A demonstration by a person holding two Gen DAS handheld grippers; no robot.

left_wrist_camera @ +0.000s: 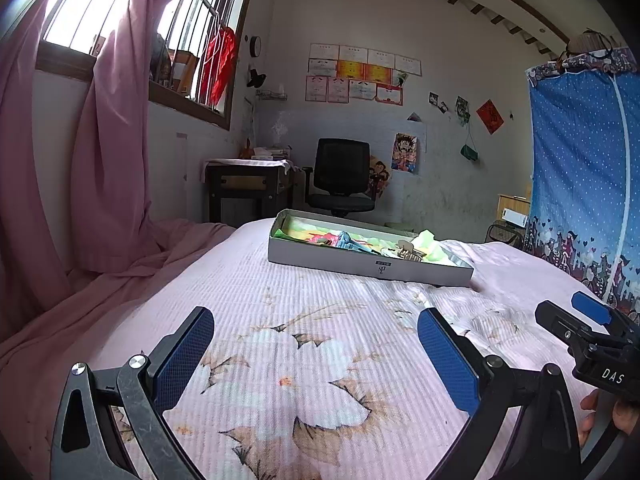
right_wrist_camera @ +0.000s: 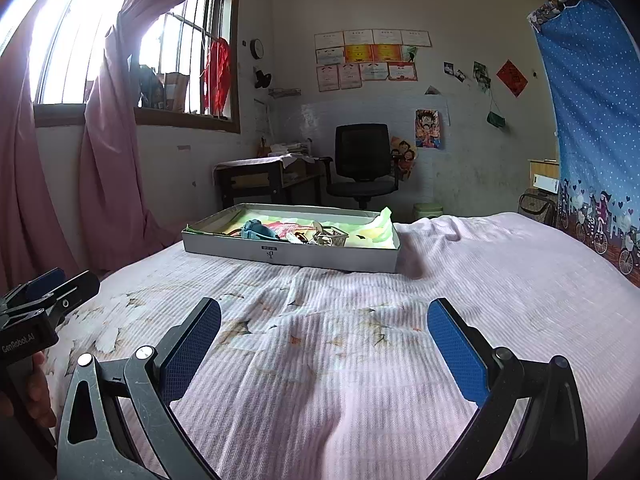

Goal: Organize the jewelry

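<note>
A shallow white cardboard box (left_wrist_camera: 368, 268) (right_wrist_camera: 288, 256) lies on the pink floral bedspread, well ahead of both grippers. Inside it, on a green-yellow lining, sit a blue pouch (right_wrist_camera: 256, 229), red pieces (left_wrist_camera: 324, 239) and a small woven basket with pale jewelry (right_wrist_camera: 330, 237) (left_wrist_camera: 408, 251). My left gripper (left_wrist_camera: 316, 322) hovers low over the bed, open, with nothing between its blue pads. My right gripper (right_wrist_camera: 324, 312) is open and empty too. Each gripper shows at the edge of the other's view, held by a hand.
The bed fills the foreground. Pink curtains (left_wrist_camera: 108, 152) and a barred window stand on the left. A desk (right_wrist_camera: 264, 178) and a black office chair (right_wrist_camera: 362, 160) are beyond the bed. A blue dotted fabric wardrobe (right_wrist_camera: 596, 120) stands on the right.
</note>
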